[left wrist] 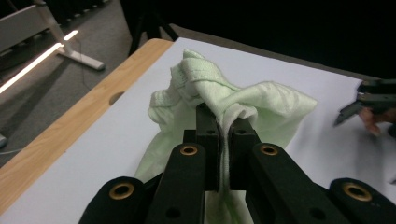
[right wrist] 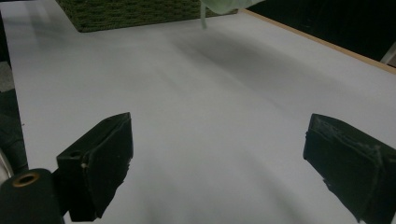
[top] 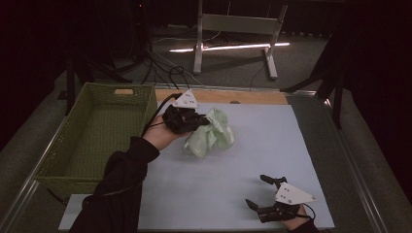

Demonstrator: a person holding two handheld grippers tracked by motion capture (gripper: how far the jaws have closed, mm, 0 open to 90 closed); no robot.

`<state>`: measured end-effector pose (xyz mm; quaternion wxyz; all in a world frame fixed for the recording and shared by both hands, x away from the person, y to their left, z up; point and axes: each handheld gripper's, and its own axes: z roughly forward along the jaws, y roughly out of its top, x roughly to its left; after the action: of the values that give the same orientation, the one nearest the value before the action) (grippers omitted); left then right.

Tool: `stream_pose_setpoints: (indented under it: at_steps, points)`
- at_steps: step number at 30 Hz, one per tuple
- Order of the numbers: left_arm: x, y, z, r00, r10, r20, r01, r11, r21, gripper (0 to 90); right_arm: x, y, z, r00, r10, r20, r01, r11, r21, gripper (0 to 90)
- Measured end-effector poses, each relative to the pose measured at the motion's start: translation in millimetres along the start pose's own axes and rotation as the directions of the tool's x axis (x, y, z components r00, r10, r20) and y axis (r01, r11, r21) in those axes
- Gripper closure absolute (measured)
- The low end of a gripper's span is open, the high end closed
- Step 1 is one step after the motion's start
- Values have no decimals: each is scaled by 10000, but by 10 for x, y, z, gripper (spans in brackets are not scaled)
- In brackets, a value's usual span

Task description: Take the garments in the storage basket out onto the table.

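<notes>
The left gripper (left wrist: 223, 122) has its jaws pinched on a fold of the pale green cloth (top: 212, 133), bunched on the counter (top: 252, 145) just right of the woven basket (top: 73, 145). The right gripper (top: 266, 194) rests near the front edge, jaws spread and empty. Since only a thin fold is pinched, the cloth could slip free, or its trailing part could snag on the basket's rim.

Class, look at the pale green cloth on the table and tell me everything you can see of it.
The pale green cloth is soft, knit-looking fabric with a ribbed hem, crumpled into a loose bunch. It lies on the white table cover, right of the basket. The left tongs are shut on a fold of it.
</notes>
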<state>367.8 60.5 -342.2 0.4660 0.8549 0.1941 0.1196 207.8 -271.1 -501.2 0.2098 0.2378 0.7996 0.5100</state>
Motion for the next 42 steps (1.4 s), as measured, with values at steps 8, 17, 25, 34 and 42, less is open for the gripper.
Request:
stream_pose_setpoints:
  at_steps: [8,17,25,34,42]
  points:
    - [12,-111,162,9983,-531,-239,528,9985,-125,880,-1,-10,6,10000,40,4,-40,10000,-51,83]
    - [6,-225,332,9945,-983,-354,970,9946,-370,880,-3,-10,2,10000,40,25,-40,10000,-23,83]
    - [1,-340,475,9900,-1346,-419,1334,9906,-312,879,-5,-12,1,10000,-9,53,9,10000,-45,83]
    - [-34,-509,656,9869,-1556,-428,1555,9878,-43,877,-7,-10,-4,10000,-3,33,3,10000,-39,83]
    - [-69,-611,804,9808,-1892,-472,1899,9817,118,875,-5,-10,-2,10000,12,30,-12,10000,-38,83]
